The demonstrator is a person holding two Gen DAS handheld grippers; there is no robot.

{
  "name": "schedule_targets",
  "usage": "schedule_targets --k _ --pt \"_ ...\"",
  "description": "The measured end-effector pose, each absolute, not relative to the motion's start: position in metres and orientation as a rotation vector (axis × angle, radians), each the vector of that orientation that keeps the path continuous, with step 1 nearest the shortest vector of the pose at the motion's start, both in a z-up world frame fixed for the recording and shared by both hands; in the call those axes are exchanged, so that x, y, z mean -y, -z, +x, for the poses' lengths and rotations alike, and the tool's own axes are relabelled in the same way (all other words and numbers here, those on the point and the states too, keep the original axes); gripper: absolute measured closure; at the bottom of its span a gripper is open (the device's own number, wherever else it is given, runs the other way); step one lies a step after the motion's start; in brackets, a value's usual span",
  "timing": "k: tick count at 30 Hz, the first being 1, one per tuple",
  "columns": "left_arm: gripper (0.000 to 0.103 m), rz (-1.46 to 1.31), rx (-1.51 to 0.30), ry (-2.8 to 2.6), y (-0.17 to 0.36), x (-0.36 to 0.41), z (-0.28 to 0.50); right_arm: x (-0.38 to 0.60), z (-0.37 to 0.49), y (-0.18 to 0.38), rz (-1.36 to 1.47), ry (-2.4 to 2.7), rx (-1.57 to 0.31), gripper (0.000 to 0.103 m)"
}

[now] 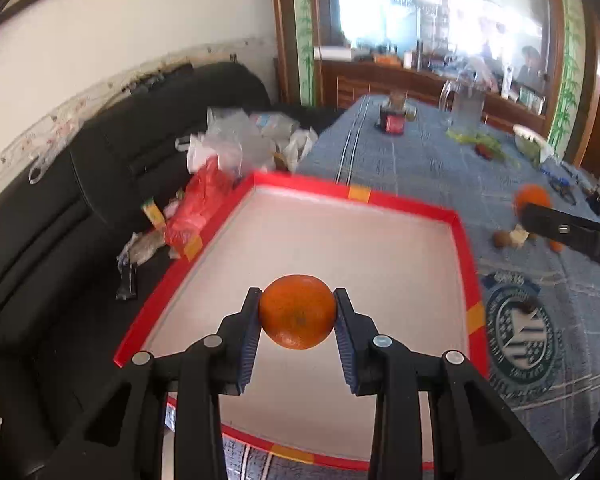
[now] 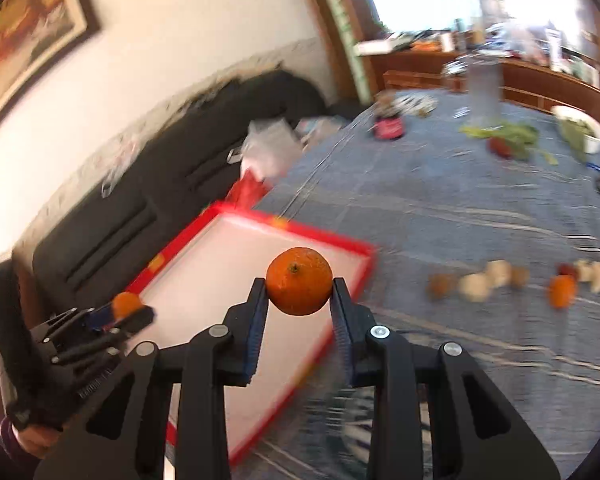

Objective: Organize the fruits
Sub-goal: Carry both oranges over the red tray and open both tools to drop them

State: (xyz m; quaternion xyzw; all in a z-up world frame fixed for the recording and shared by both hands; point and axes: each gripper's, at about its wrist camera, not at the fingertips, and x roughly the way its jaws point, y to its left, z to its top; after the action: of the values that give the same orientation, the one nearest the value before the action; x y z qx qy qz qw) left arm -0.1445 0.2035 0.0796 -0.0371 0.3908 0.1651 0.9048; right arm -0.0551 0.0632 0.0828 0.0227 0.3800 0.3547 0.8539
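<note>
Left wrist view, left hand-held gripper [image 1: 297, 312] clamping orange [image 1: 297, 311] above red-rimmed tray [image 1: 462, 240], right hand-held gripper [image 2: 299, 286] clamping second orange [image 2: 299, 281]

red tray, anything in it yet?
Empty: the tray's white floor is bare; the orange is held above it in the left gripper.

- A white wall [image 1: 148, 12] carries a dark-framed picture [image 2: 28, 40].
- A black sofa [image 1: 60, 200] stands below it, strewn with plastic bags [image 1: 236, 140].
- A table under a blue cloth [image 1: 420, 160] runs toward a wooden sideboard [image 1: 380, 78].
- Bright daylight floods a wood-framed window [image 1: 440, 4].
</note>
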Motion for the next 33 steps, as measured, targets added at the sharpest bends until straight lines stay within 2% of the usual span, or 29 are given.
schedule_targets --k 9,19,23,25,26,30,33 --pt "0.068 -0.118 -0.845 -0.382 -0.066 -0.233 -0.149 -0.141 -0.063 -0.049 -0.089 -0.725 -0.9 0.069" --pt "0.067 -0.103 -0.89 -0.421 -0.053 -0.238 -0.149 -0.149 -0.046 -0.022 -0.081 -0.652 -1.037 0.068" --pt "0.051 -0.098 -0.872 -0.46 -0.06 -0.239 -0.155 -0.146 -0.045 -0.019 -0.093 -0.63 -1.072 0.065" --pt "0.042 -0.096 -0.86 -0.476 -0.066 -0.238 -0.159 -0.14 -0.046 -0.022 -0.059 -0.651 -1.079 0.053" --pt "0.038 -0.097 -0.855 -0.48 -0.067 -0.237 -0.16 -0.136 -0.046 -0.025 -0.037 -0.669 -1.076 0.053" --pt "0.036 -0.087 -0.84 -0.486 -0.073 -0.227 -0.164 -0.104 -0.05 -0.046 0.022 -0.706 -1.003 0.052" --pt "0.035 -0.074 -0.831 -0.462 -0.076 -0.211 -0.165 -0.062 -0.049 -0.06 0.075 -0.694 -0.943 0.047"
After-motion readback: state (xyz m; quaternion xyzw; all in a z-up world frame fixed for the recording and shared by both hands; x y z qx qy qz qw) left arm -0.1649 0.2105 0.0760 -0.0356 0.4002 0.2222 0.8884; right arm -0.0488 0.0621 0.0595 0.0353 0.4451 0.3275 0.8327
